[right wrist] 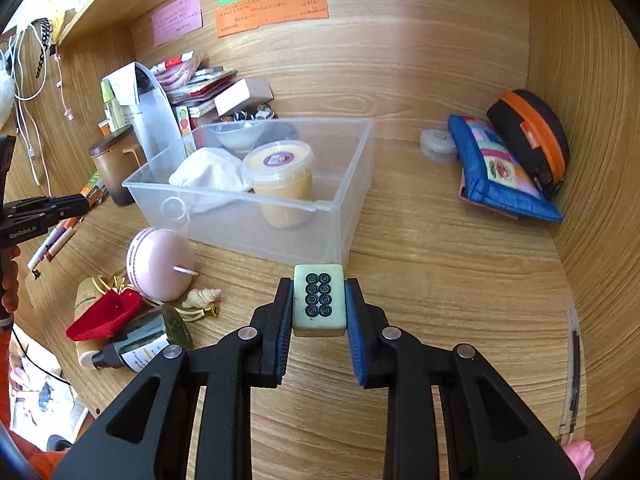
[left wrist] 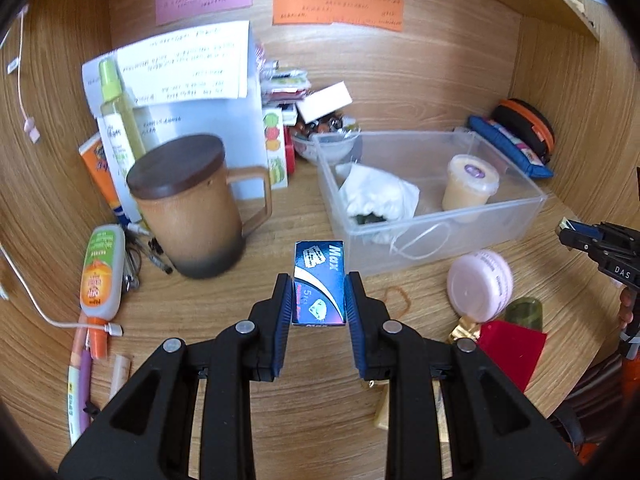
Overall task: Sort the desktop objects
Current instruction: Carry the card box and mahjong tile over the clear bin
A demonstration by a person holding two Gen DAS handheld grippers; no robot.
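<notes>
Left gripper: pads clamped on a blue "Max" box, held above the wooden desk just before the clear plastic bin. Right gripper: pads closed on a mahjong tile showing 8 circles, at the bin's near corner. Bin contents: 1 lidded yellow tub and white cloth. Lidded brown mug stands left of the bin; pink round case lies beside its front.
</notes>
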